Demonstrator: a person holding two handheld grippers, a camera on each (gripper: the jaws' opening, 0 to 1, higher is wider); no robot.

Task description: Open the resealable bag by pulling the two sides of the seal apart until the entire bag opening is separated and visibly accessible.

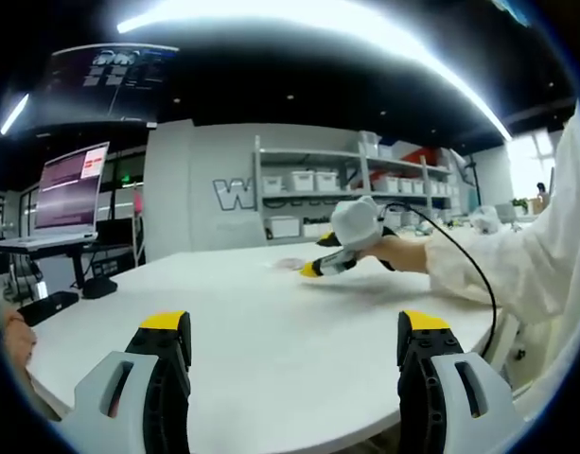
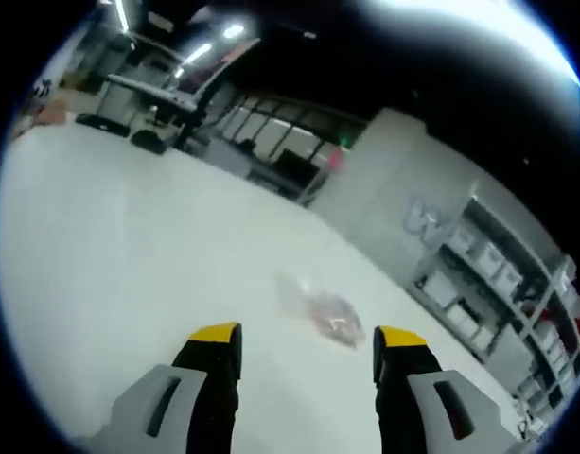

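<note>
Two hand-held grippers are working over a broad white tabletop (image 1: 271, 350) in a bright workshop. Lying flat on that tabletop is the task's thing, a small clear plastic resealable bag (image 2: 318, 310) with something pinkish showing through it. It is still sealed as far as can be told, and nothing is touching it.

From the right gripper view, the right hand-held gripper (image 2: 308, 342) is hovering with its grey, yellow-tipped jaws spread apart and empty. The bag is lying just ahead of those jaws, nearly centred in the gap between them and a little toward the right-hand jaw. Its long axis appears to be running slantwise across the gripper's line of approach, though the bag is too blurred to say which edge carries the seal.

From the left gripper view, the left hand-held gripper (image 1: 294, 331) is also holding its jaws wide apart with nothing between them. It is sitting near the tabletop's close edge, well away from the bag, which shows as a faint patch (image 1: 288, 265) far across the tabletop. Beside that patch, the right hand-held gripper (image 1: 313, 269) is being held by a person's hand in a white sleeve (image 1: 517, 265), a black cable (image 1: 460, 241) trailing from it.

The right hand-held gripper is clearly the nearer one, so it seems best placed to take the first side of the seal; the left would need to cross the tabletop to take the other.
</note>
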